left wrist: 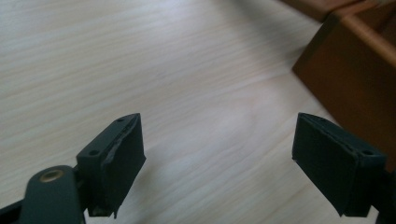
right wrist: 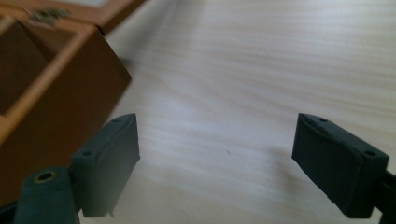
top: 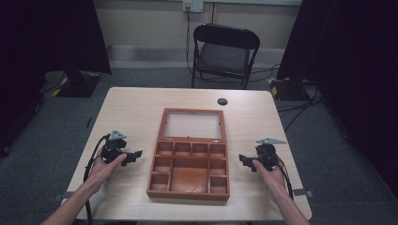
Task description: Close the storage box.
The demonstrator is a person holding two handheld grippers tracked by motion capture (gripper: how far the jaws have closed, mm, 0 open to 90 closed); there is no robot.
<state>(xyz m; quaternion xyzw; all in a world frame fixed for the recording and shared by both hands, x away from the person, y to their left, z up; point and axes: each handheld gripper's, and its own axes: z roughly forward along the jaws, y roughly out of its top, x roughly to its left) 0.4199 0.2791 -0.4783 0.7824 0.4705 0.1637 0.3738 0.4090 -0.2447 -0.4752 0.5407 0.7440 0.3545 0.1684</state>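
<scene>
Box: wooden box (top: 189, 168) lies open in the middle of the table (top: 141, 105), nearer the person's edge than the far one. Reddish-brown, divided into small compartments around one larger central compartment.
Lid: hinged lid (top: 192, 125) folded flat back on the table on the far side of the box, pale panel inside a wooden frame. A brass hinge (right wrist: 46, 15) shows at the joint in the right gripper view.
Compartments: nothing visible in any of them from the high view.
Left gripper: left gripper (top: 133, 155) sits low over the table just left of the box, jaws pointing toward the box's left wall. Jaws stand apart with only bare tabletop between them; grasping nothing. Box corner shows at the right of the left gripper view (left wrist: 348, 74), beyond the jaw tips and not touched.
Right gripper: right gripper (top: 244, 159) sits just right of the box, jaws pointing at its right wall. Jaws spread, nothing between them but table; released. Box wall (right wrist: 56, 84) lies close beside its left jaw; contact cannot be told.
Hands: left hand (top: 105, 166) and right hand (top: 267, 174) each wrap a gripper body, forearms coming in from the near edge.
Beyond the table: black folding chair (top: 225, 49) on grey floor; small dark disc (top: 222, 101) set in the table's far edge.
</scene>
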